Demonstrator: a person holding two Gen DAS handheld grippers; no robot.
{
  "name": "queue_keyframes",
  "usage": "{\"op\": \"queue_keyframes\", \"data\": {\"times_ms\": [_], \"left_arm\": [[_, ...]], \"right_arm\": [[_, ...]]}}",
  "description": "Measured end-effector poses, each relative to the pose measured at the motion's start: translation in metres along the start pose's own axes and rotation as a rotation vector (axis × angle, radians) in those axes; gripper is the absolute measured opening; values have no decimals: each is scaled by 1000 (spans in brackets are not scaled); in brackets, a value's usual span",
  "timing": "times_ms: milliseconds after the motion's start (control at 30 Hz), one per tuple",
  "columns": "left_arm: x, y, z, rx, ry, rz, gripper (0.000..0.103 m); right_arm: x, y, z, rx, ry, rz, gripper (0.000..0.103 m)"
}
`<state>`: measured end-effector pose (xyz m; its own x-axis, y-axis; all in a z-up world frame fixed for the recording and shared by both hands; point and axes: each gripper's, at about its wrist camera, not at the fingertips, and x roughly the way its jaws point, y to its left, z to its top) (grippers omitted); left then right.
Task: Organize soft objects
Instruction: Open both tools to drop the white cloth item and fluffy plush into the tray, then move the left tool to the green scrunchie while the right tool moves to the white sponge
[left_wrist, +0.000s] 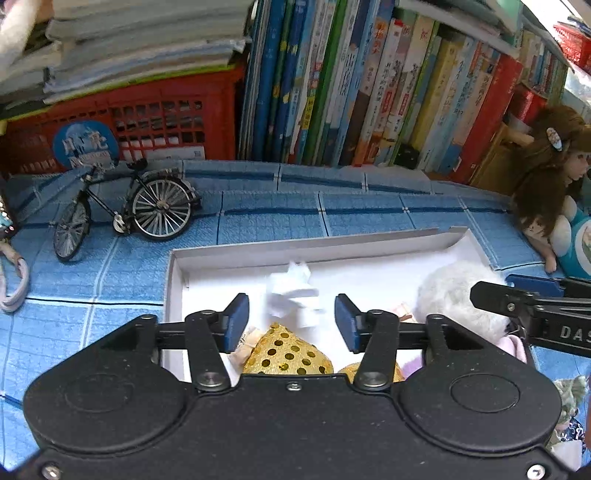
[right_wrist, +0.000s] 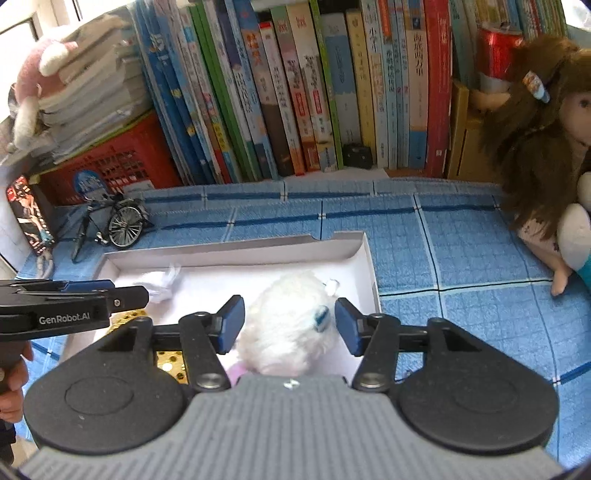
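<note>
Your white plush toy (right_wrist: 291, 332) lies in the white shallow box (right_wrist: 365, 266), right half, fur between the pads of your right gripper (right_wrist: 290, 323). Its jaws stand partly open; the fur comes close to both pads, pressing on neither as far as the view shows. A gold sequin pouch (left_wrist: 286, 350) sits in the box's left near part, below your left gripper (left_wrist: 291, 319). Those jaws are also partly open, nothing between them but a blurred white scrap (left_wrist: 293, 293) on the box floor beyond the tips. The box rests on a blue checked cloth (right_wrist: 461, 258) over the counter. Behind it, left: a model bicycle (left_wrist: 125, 206) and a red crate (left_wrist: 147, 110) under stacked papers. A row of books (right_wrist: 314, 92) runs along the back. A long-haired doll (right_wrist: 546, 147) sits at right.
</note>
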<state>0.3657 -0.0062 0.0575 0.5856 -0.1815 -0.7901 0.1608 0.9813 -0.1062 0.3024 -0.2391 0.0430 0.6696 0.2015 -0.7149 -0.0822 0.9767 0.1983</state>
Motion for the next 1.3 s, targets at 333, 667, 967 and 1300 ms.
{"op": "queue_keyframes", "data": {"times_ms": [333,667,967,1300], "left_arm": [[-60,-14,-9,46,-64,9,69],[-122,-22,-46,50,-112,-72,74],[-171,-32,-93,97,-191,-134,76],[-213,-49,-138,183,-292,-154,79]], "right_arm": [[-59,10,-9,-34,-85,29,79],[-118,19,-38,-122,-183,24,87],[-168,26,-76,-199,-277,44,92],[-209,26,-113,-228,-370,53,100]]}}
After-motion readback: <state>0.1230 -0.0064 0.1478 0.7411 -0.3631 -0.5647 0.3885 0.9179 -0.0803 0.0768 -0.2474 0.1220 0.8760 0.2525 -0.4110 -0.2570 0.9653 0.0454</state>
